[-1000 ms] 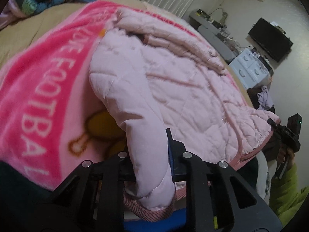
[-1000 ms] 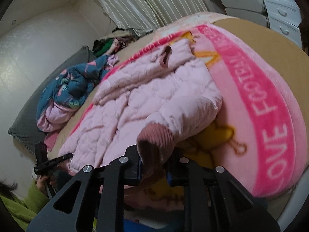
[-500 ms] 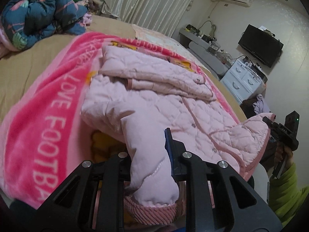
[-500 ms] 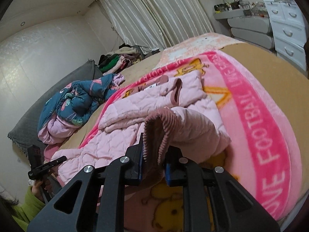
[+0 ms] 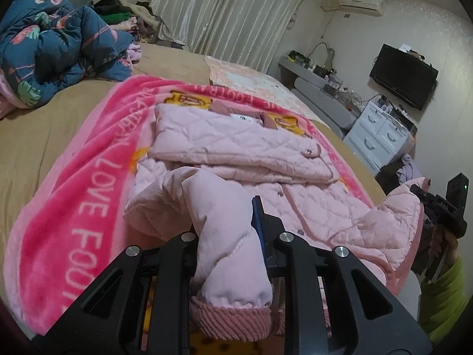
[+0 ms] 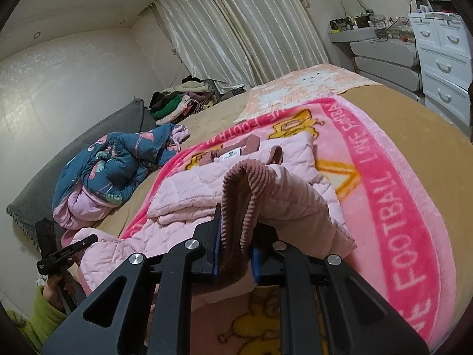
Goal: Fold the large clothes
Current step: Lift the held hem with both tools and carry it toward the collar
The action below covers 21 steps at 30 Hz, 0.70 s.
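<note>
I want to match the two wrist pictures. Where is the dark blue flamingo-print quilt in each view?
Left wrist view: the dark blue quilt lies bunched at the upper left, on the tan bed sheet.
Right wrist view: the same quilt lies at the middle left, beside the grey cushion.
Shared landmark: the pleated curtain behind the bed.

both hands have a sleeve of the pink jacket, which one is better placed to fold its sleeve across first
Left, marginally. The left gripper clamps its sleeve above the cuff, aimed over the pink jacket; the right gripper pinches only a bunched ribbed cuff.
</note>
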{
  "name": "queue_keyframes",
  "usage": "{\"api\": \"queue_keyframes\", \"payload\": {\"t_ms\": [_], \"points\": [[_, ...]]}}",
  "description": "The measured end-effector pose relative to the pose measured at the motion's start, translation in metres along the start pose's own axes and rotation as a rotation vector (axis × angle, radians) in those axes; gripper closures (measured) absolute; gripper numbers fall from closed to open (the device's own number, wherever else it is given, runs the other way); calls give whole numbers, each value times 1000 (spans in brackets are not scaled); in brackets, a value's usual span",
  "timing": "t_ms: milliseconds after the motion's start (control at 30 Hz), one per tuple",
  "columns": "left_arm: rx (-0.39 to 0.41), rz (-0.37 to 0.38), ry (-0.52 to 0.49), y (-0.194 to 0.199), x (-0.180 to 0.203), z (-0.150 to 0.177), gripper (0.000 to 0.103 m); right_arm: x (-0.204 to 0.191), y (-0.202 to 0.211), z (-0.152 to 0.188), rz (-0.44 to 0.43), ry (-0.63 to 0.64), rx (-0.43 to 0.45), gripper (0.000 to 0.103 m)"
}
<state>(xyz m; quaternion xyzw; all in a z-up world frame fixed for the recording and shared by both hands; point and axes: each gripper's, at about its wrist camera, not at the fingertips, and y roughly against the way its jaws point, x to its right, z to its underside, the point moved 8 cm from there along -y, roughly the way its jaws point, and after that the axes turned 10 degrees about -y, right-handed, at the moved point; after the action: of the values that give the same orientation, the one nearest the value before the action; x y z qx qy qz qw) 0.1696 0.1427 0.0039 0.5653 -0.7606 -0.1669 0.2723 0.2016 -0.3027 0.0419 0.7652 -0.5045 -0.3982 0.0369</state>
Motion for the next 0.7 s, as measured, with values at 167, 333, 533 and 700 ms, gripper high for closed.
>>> {"api": "queue_keyframes", "payload": {"t_ms": [167,333,533,700], "points": [[26,2,18,-2,-4,-18,90,-4,-2,-17,-1,4,25,89],[47,-3,13,-2,-7,-37,90,-10,-6,-33,-3,17,45,89],[81,-25,2,-2,-11,-60,90,-22,-10,-60,-15,29,77,89],[112,-40,13,-3,-18,-84,90,-35,-17,-86,-24,51,107,89]]}}
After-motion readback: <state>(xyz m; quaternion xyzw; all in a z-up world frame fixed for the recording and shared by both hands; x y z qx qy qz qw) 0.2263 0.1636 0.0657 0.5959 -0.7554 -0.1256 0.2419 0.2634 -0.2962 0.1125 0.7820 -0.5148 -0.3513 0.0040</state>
